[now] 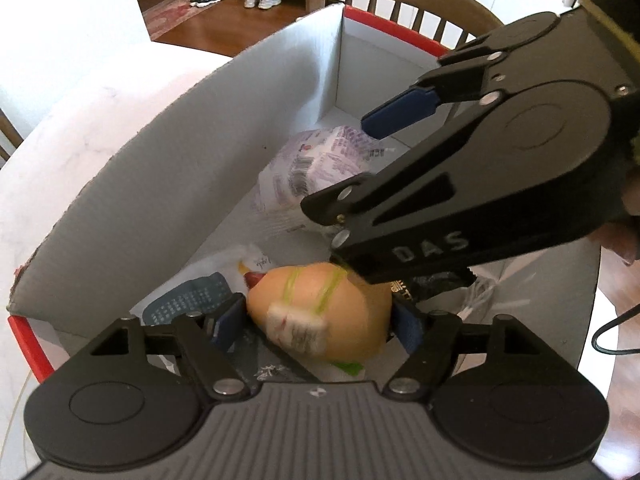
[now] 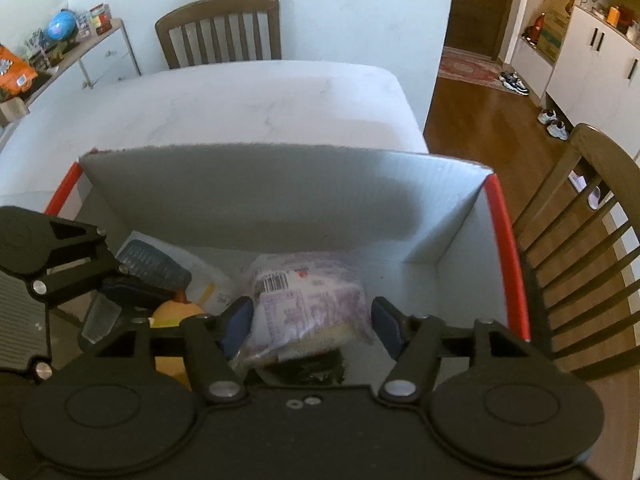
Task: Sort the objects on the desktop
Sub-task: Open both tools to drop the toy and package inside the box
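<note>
The left gripper [image 1: 316, 320] spans a tan onion [image 1: 320, 308] inside the red-edged cardboard box [image 1: 120, 184]. A purple-printed plastic packet [image 1: 320, 164] lies toward the far corner, under the open-jawed right gripper [image 1: 360, 160].

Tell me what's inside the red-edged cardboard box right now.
Inside the box: a purple-printed packet, a bun-like wrapped item between the left gripper fingers, and flat packets underneath. Both grippers hide part of the floor.

My left wrist camera looks down close into the red-rimmed white cardboard box [image 1: 160, 184]; my right one does too (from the opposite side), sharing its contents
</note>
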`<state>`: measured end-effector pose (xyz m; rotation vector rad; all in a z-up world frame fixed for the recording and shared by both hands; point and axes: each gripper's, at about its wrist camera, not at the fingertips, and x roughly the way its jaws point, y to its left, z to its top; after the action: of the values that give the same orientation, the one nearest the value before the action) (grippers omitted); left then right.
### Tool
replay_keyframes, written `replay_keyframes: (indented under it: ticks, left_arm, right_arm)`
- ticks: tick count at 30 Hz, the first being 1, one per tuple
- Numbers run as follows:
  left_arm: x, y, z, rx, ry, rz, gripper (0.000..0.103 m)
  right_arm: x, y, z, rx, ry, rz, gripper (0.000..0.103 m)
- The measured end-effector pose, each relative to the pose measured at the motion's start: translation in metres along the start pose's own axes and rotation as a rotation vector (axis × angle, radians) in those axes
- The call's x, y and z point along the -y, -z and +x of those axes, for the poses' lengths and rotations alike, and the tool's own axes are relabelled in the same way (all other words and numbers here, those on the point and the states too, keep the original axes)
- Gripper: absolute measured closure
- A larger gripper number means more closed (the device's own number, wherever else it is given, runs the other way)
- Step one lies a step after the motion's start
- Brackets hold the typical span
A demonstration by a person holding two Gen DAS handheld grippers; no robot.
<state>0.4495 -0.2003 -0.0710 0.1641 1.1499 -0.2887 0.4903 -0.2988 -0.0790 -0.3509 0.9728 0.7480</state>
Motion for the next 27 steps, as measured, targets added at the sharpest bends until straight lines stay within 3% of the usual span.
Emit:
replay_keyframes:
  ticks: [11, 27]
  left_arm:
    - [0.003, 0.016, -0.03, 0.074, 0.003, -0.019, 0.018]
    - [-0.012, 0.033, -0.076, 0.234, -0.008, -0.087, 0.018]
  right_arm:
    - [0.002, -0.005, -0.028, 0.041, -0.009, 0.017, 0.027]
    - [-0.026, -0.005, -0.078, 0.127, -0.031, 0.027, 0.026]
